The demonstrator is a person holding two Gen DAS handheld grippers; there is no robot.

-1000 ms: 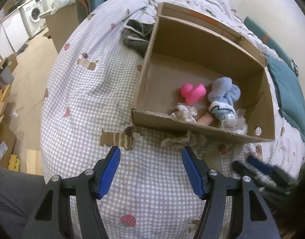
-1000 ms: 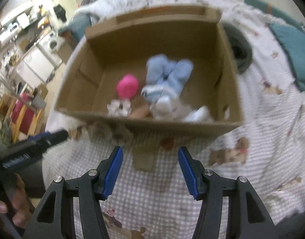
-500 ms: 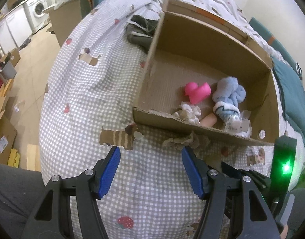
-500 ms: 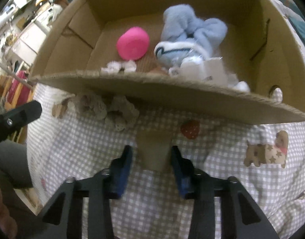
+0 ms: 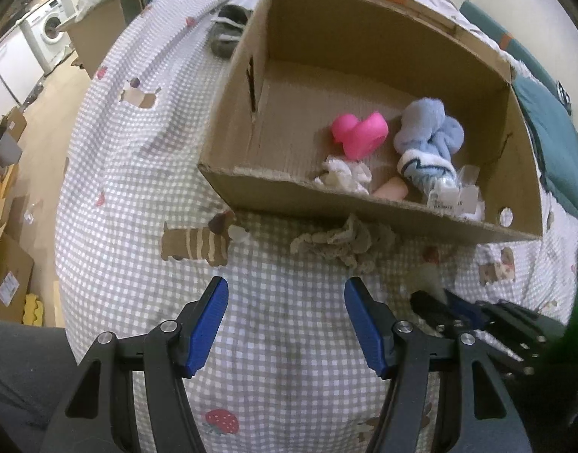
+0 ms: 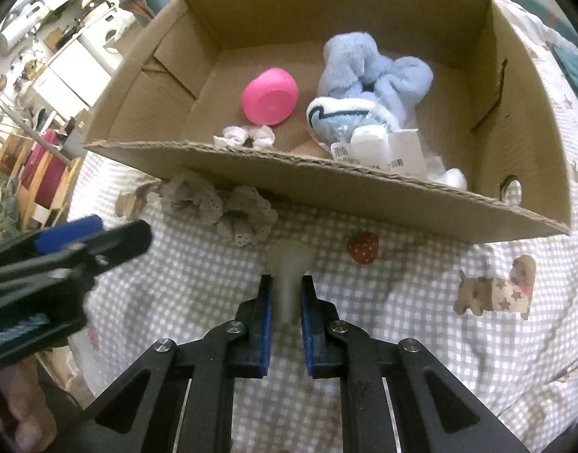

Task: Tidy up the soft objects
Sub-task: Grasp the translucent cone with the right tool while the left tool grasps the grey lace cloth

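R claw (image 6: 285, 294): pinching grey cloth (image 6: 289, 264), long axis to 12 o'clock
L claw (image 5: 285, 315): wide, empty
Surface: checked bedspread (image 5: 137, 173); box (image 6: 326, 185) at 12

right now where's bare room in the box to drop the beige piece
The box floor is bare along its left half, between the left wall and the pink toy, and at the back. The front right is crowded: blue plush, white scraps, tags. The right tongs grip the beige piece.
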